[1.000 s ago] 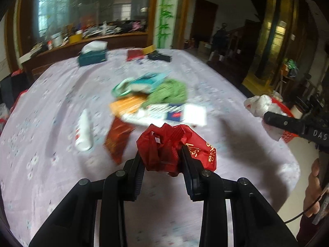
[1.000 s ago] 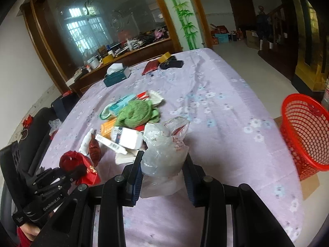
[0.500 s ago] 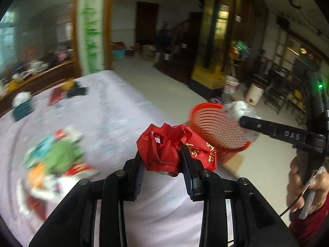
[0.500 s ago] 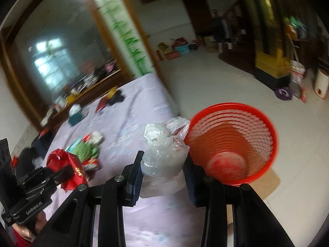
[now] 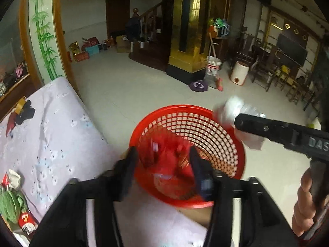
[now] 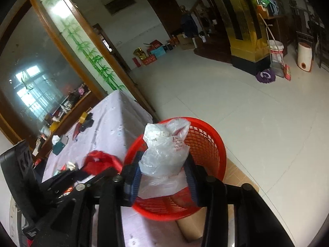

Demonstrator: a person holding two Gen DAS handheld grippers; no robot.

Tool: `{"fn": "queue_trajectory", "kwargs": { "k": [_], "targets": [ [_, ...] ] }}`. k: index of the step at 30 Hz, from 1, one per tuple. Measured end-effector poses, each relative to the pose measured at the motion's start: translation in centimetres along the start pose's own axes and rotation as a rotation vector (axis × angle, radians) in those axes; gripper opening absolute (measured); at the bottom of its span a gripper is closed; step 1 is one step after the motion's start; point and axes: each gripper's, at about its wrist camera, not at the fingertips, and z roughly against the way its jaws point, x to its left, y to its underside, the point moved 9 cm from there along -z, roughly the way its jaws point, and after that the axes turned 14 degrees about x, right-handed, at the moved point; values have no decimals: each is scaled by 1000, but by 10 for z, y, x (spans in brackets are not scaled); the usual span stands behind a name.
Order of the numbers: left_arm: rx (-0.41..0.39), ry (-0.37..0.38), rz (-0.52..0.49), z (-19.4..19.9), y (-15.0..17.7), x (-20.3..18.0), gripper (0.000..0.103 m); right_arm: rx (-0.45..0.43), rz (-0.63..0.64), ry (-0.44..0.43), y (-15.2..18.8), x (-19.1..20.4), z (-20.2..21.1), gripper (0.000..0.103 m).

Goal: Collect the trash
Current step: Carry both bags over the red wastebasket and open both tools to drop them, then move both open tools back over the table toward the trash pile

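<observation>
both grippers over the basket [image 5: 236, 144], lower centre, for dropping.
left gripper [image 5: 162, 160] jaws apart, red bag [image 5: 170, 162] below; right gripper [image 6: 164, 164] clamps clear bag [image 6: 164, 146].

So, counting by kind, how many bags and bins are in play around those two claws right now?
red mesh basket: 1
red bag: 1
clear plastic bag: 1
Total: 3

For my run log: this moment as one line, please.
left tongs: open above red basket | red bag: loose between them | right tongs: shut on clear bag, over basket
</observation>
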Motion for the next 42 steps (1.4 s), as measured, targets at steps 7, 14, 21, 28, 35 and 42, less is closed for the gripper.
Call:
{"fn": "queue_trajectory", "kwargs": {
  "k": [7,14,21,28,35,42],
  "targets": [
    [-27,-36,52,18,13,23,70,-38,27,33,-3,1,2,78],
    [-78,-97,146,63,56,64,75,-87,161,184,25,42,11,83],
    [-91,-144,199,99,115,102,75,-146,306,307,72,98,7,87],
    [-84,-178,231,121,165,131,75,-150,393,301,108,150,-5,90],
    [-87,-194,309,136,205,167,75,-108,448,290,129,185,-24,90],
    [-95,-254,394,156,238,206,75,-83,497,281,140,212,-39,90]
  ]
}}
